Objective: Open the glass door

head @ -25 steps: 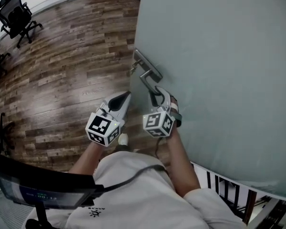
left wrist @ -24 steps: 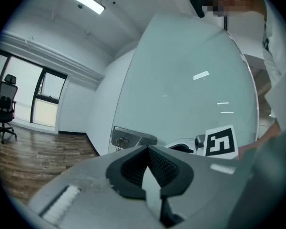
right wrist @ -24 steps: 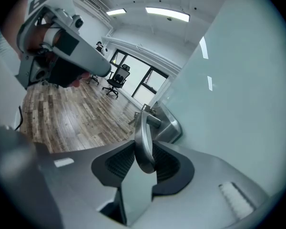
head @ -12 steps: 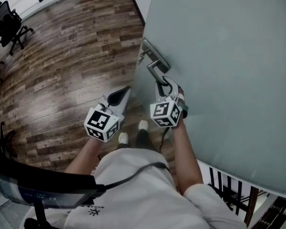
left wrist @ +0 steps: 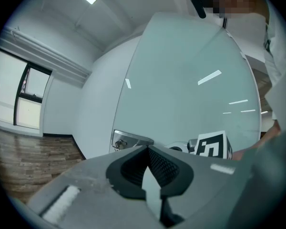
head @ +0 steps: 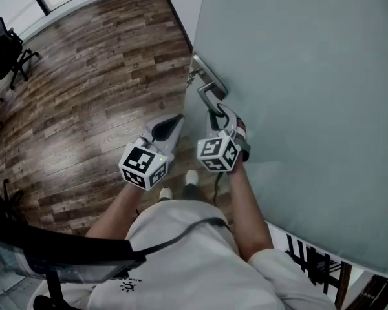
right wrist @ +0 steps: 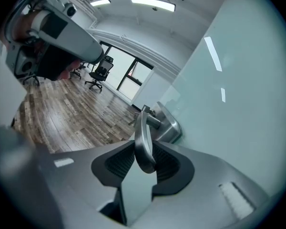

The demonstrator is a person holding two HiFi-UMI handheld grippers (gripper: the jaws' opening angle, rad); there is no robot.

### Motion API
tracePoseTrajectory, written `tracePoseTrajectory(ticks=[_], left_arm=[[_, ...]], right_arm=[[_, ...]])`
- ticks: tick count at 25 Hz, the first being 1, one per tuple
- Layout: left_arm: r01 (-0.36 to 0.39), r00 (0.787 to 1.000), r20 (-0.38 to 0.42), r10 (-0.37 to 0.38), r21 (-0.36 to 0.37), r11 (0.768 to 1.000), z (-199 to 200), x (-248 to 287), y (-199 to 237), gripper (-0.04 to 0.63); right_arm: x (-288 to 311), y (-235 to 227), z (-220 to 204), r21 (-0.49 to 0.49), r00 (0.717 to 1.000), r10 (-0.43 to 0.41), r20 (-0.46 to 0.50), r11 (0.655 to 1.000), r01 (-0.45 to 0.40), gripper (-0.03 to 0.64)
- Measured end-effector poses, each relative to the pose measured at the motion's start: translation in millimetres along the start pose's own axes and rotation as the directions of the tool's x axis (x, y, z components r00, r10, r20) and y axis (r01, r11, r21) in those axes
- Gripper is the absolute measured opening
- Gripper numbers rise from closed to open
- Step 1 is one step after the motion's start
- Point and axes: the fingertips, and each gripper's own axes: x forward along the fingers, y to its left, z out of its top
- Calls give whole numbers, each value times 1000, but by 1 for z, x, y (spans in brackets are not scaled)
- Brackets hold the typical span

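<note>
Right gripper [right wrist: 144, 157]: jaws clamped on the metal lever handle [right wrist: 141, 128], which is mounted at the edge of the glass door [right wrist: 229, 104]. Its marker cube [head: 216, 154] bears black-and-white squares. Left gripper [left wrist: 148, 149]: jaws together, empty, beside the door edge, over wood floor [head: 84, 95].

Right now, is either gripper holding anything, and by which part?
The right gripper is clamped on the lever handle near its free end. The left gripper holds nothing; its jaws are together.
</note>
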Motion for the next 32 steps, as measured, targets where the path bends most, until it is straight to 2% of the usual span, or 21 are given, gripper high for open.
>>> tracePoseTrajectory(ticks=[4, 8, 32], left_arm=[[8, 1000, -18, -8, 2, 1000, -3, 44, 8, 2], [21, 1000, -22, -21, 1, 1000, -1, 64, 5, 2], [85, 996, -36, -85, 13, 996, 10, 90, -21, 2]], right_arm=[[31, -27, -16, 17, 1000, -13, -12, 1000, 14, 121], [39, -47, -24, 26, 999, -36, -24, 999, 37, 121], [28, -113, -52, 76, 986, -145, -84, 986, 151, 122]])
